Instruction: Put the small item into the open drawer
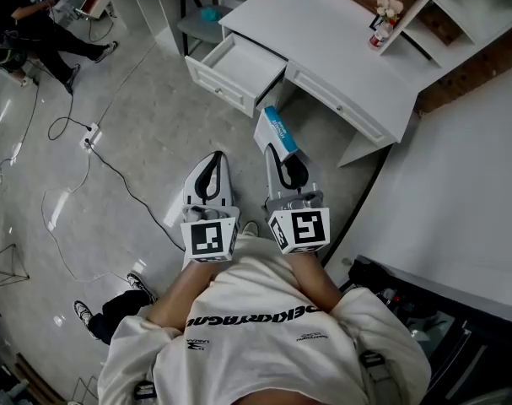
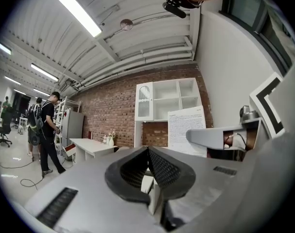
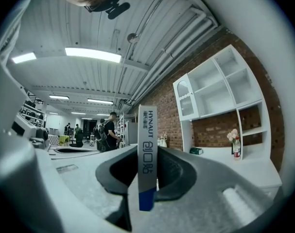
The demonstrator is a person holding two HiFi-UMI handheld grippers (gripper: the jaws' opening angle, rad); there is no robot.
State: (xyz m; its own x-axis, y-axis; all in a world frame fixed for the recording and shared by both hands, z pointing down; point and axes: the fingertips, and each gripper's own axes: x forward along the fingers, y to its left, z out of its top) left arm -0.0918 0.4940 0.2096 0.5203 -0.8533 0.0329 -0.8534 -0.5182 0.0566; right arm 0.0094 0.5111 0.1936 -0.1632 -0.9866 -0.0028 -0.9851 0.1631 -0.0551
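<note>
The white desk (image 1: 348, 49) carries the open drawer (image 1: 239, 66), pulled out, with nothing visible inside. The right gripper (image 1: 282, 153) sits short of the drawer front, clamped on the small box (image 1: 277, 132) — blue-and-white, edge-on between the pads. The left gripper (image 1: 212, 165), equally short of the drawer, has its jaws together and empty. Judged status: pick-up complete — carry over the drawer and release remain
</note>
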